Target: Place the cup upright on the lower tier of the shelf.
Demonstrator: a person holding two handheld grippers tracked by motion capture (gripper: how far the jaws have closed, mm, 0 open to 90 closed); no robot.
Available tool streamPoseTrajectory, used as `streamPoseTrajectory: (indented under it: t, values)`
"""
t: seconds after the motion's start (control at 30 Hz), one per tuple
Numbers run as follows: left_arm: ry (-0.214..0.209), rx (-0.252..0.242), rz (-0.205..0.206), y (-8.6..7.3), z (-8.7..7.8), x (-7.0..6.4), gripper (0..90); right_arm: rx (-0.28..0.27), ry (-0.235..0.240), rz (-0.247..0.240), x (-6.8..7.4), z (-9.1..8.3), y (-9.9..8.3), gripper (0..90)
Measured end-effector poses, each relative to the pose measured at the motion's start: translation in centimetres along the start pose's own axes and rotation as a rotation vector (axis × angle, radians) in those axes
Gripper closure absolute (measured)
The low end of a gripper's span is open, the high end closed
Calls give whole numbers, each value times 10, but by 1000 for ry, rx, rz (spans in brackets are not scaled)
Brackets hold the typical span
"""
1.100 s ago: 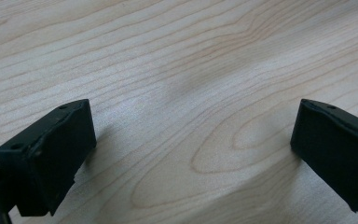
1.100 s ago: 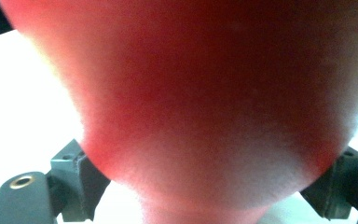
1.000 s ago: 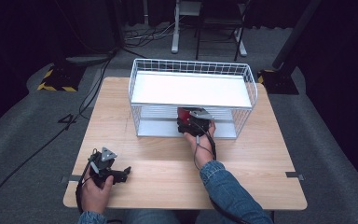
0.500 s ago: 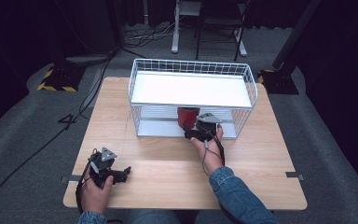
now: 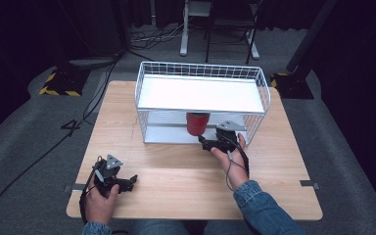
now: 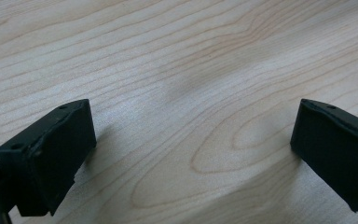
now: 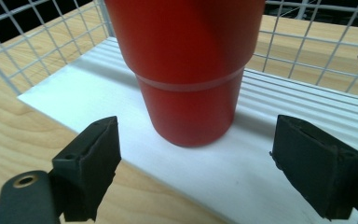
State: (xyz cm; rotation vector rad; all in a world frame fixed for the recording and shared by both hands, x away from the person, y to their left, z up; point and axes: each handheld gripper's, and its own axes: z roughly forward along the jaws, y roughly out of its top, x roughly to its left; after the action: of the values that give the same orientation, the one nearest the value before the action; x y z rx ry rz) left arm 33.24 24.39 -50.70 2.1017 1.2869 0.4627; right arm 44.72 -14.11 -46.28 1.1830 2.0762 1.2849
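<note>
Left gripper (image 5: 127, 181) rests at 7 o'clock on the worktop (image 5: 186, 171), jaws spread, idle. Red cup (image 5: 197, 123) stands upright on the rack's lower shelf (image 5: 166, 133). My right gripper (image 5: 204, 143), jaws spread, sits just short of it: placement looks done.

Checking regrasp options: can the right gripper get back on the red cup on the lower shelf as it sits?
Probably yes. The right gripper is open just in front of the red cup, which stands upright near the front edge of the white lower shelf. Nothing lies between them, and the rack's front side looks open there.
</note>
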Motion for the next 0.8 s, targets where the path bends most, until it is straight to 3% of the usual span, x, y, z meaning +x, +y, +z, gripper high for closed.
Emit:
streamPoseTrajectory:
  t: [0.33,0.5,0.53,0.8]
  values:
    - [-3,-1,1,-1,-1,0,3,20,46,-3,-17,-40,1,161]
    - [-3,-2,1,-1,-1,0,3,18,37,11,-27,-56,-2,161]
    - [-3,-2,1,-1,-1,0,3,15,34,21,-33,-65,-3,161]
    - [-2,0,1,-1,0,0,2,41,23,0,-53,-96,-10,161]
